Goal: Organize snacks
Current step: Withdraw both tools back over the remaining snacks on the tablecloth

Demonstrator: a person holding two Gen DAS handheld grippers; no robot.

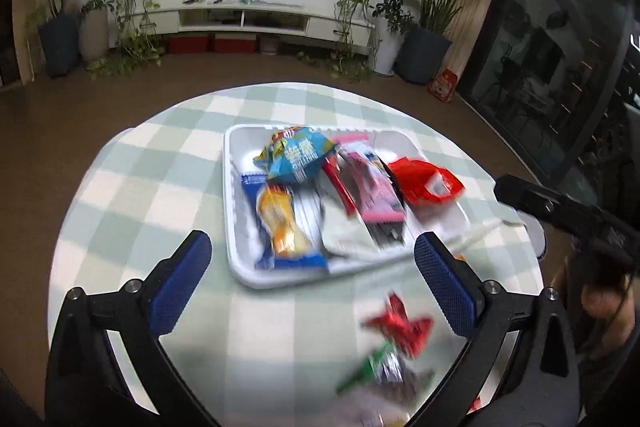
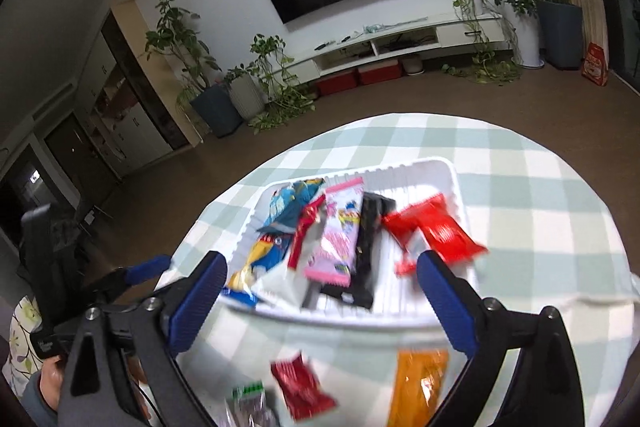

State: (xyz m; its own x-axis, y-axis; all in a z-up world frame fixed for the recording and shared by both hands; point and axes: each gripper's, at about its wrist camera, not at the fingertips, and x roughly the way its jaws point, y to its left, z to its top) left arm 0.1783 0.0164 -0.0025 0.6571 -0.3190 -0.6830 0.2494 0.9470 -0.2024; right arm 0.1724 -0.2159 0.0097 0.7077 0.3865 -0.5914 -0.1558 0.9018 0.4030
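A white tray (image 1: pixel 236 259) sits on the checked tablecloth and holds several snack packets: a blue bag (image 1: pixel 298 159), a blue-and-yellow packet (image 1: pixel 280 223), a pink packet (image 1: pixel 374 193) and a red packet (image 1: pixel 426 183). The tray also shows in the right wrist view (image 2: pixel 452 175). My left gripper (image 1: pixel 312 267) is open and empty above the tray's near edge. My right gripper (image 2: pixel 320 295) is open and empty over the tray's near rim. Loose on the cloth lie a red packet (image 2: pixel 300 389), a green-ended packet (image 2: pixel 250 401) and an orange packet (image 2: pixel 418 387).
The round table (image 1: pixel 132 187) has a green-and-white checked cloth. The loose red packet (image 1: pixel 402 325) and green packet (image 1: pixel 384 373) lie near the left gripper's right finger. The other gripper's black body (image 1: pixel 568 211) is at right. Plants and a TV cabinet stand beyond.
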